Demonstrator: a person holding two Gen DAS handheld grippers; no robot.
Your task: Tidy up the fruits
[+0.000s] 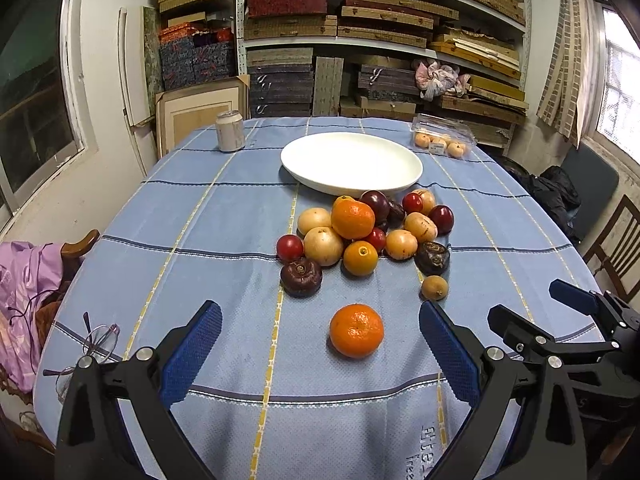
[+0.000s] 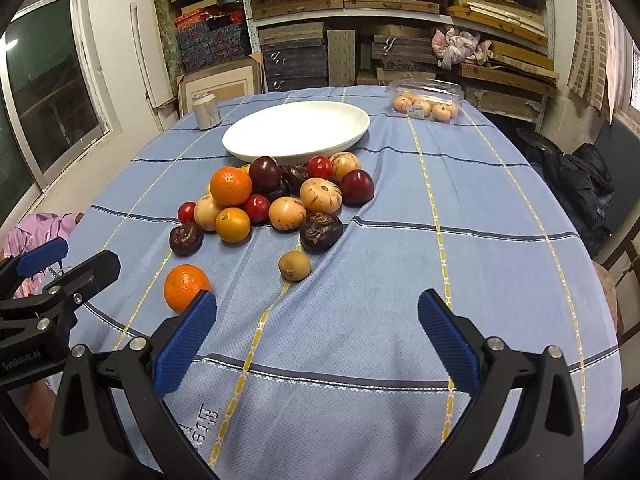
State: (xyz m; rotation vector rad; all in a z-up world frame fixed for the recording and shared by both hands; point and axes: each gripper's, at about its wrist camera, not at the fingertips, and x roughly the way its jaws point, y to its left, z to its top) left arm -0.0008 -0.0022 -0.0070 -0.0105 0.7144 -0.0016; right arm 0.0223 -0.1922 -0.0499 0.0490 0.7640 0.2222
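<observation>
Two hand-held grippers hang over a worktop (image 1: 208, 216) covered with a blue checked cloth (image 2: 460, 208). The left hand-held gripper (image 1: 320, 356) has its blue pads spread wide and holds nothing; a lone orange (image 1: 356, 330) lies on the cloth between the pads, touching neither. The right hand-held gripper (image 2: 316, 340) is likewise wide open and grips nothing, with bare cloth between its pads.

Behind the worktop stand shelves (image 1: 384, 40) packed with flat boxes, and there is a window (image 2: 48, 88) on the left wall. A pair of glasses (image 1: 98, 340) rests at the left edge of the cloth.

A white plate (image 1: 352, 162) sits near the middle with nothing on it. A pile of fruit (image 1: 368, 232) lies just in front of it: oranges, pale yellow fruit, small red ones and dark brown ones. A small brown fruit (image 2: 295, 266) lies a little apart from the pile. A can (image 1: 230, 130) stands at the far left, and a clear plastic box (image 2: 426, 98) at the far right holds several small pale orange fruits.
</observation>
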